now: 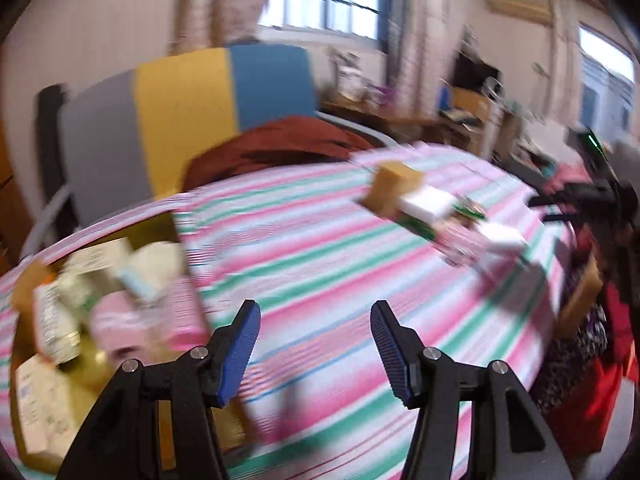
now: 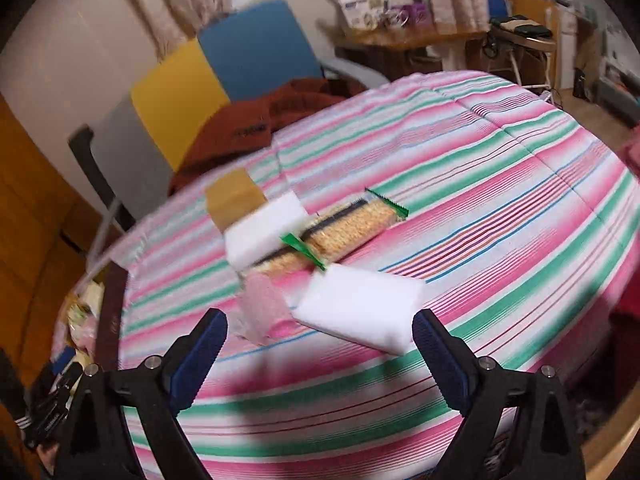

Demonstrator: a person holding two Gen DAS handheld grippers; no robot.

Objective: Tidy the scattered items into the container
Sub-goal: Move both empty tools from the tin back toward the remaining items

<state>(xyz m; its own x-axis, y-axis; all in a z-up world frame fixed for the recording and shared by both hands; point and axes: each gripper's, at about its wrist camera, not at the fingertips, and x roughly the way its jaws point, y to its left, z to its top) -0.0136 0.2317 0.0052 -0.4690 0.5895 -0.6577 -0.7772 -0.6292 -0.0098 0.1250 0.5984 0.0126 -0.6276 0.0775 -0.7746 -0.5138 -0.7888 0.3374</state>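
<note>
A cardboard box [image 1: 158, 226] sits at the left on the striped cloth [image 1: 320, 248], with several packets and cartons inside, among them a pink pack [image 1: 180, 316]. My left gripper [image 1: 315, 312] hangs open beside it over bare cloth, nothing between its fingers. Farther right lies a blurred cluster: a small brown box [image 1: 394, 192], a white block [image 1: 426, 202] and a pink packet [image 1: 460, 244]. In the right wrist view the same cluster is a brown box [image 2: 234, 196], a white block [image 2: 266, 228], a cracker packet [image 2: 352, 224], a pink packet [image 2: 262, 308] and a nearer white block [image 2: 360, 304]. My right gripper [image 2: 320, 320] stands wide open just short of that block, holding nothing.
A chair [image 1: 180, 120] with a grey, yellow and blue back stands behind the cloth, a rust-brown garment [image 1: 280, 144] draped on its seat. A person in red [image 1: 600, 360] is at the right edge. A cluttered wooden table [image 2: 412, 36] stands by the far wall.
</note>
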